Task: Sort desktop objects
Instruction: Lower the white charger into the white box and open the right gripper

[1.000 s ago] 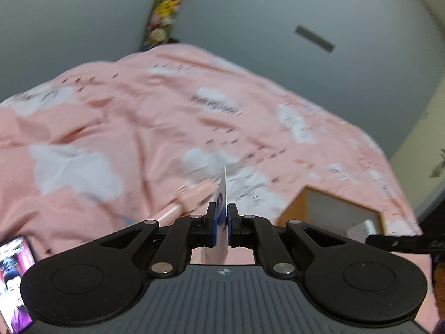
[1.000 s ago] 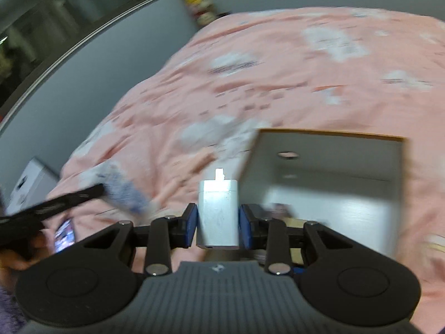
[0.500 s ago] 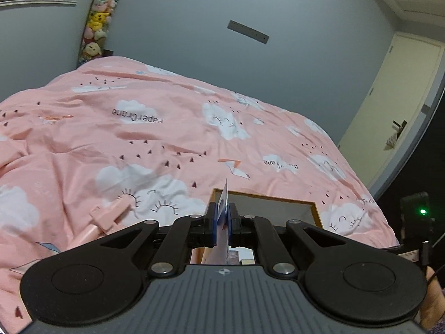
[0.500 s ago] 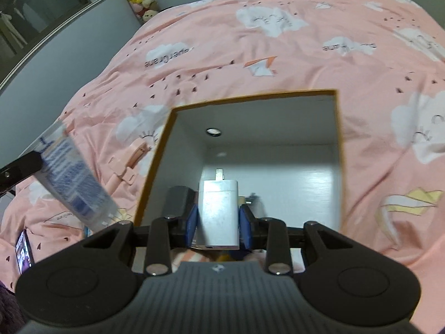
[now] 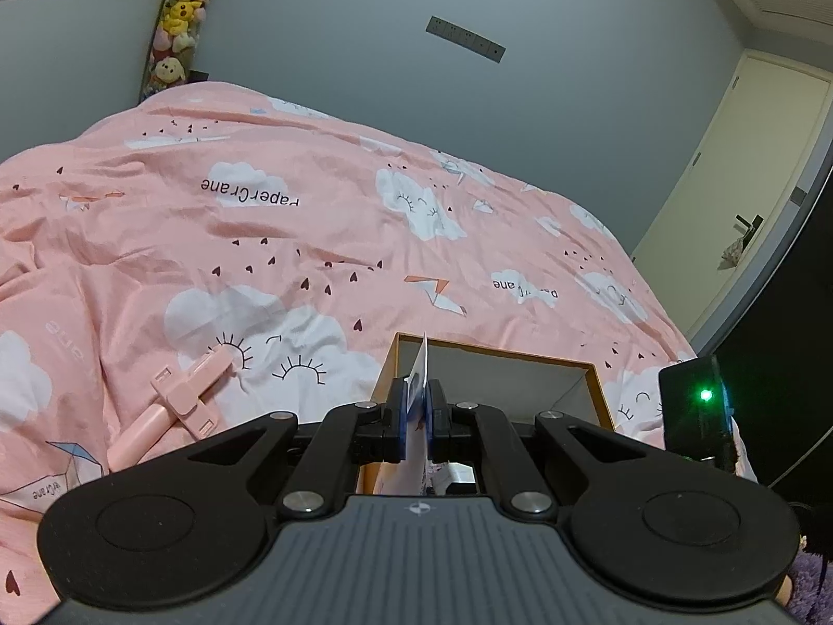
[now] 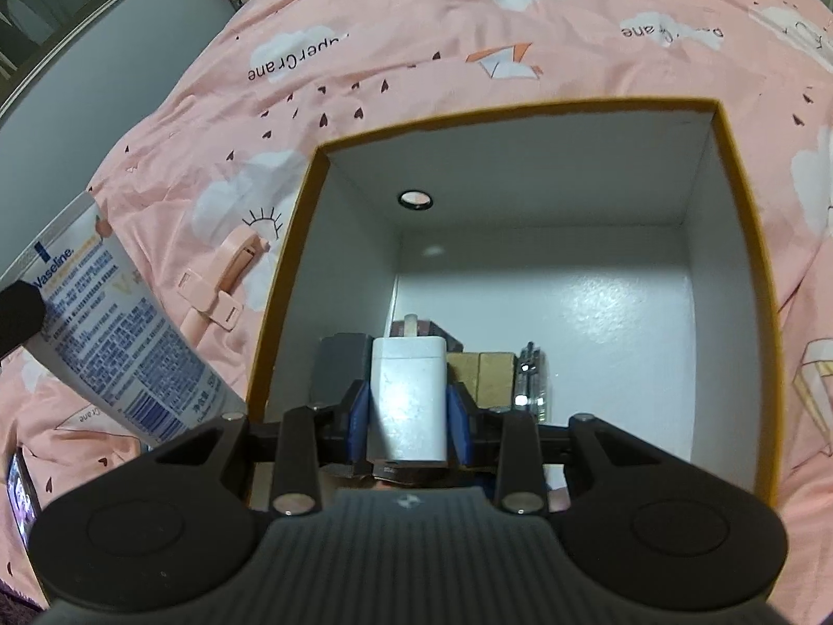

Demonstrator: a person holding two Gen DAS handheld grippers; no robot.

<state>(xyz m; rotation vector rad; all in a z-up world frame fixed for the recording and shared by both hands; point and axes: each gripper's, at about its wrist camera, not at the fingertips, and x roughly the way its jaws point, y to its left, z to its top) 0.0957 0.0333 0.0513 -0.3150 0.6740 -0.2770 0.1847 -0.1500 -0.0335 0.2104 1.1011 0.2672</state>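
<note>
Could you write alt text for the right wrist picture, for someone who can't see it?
A hand-held gripper clamps a white charger above an open white-lined box on a pink cloud-print bedspread. Left of the box lie a pink clip and a Vaseline tube.

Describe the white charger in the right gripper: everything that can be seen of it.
The white charger is a boxy plug adapter of smooth, matte plastic with rounded corners and faint scuffs. One pale prong sticks out of its far end, pointing away from the camera. It stands lengthwise between the jaws of the right gripper, whose blue pads press its two sides. It hangs over the open box, above the items on the box floor.
</note>
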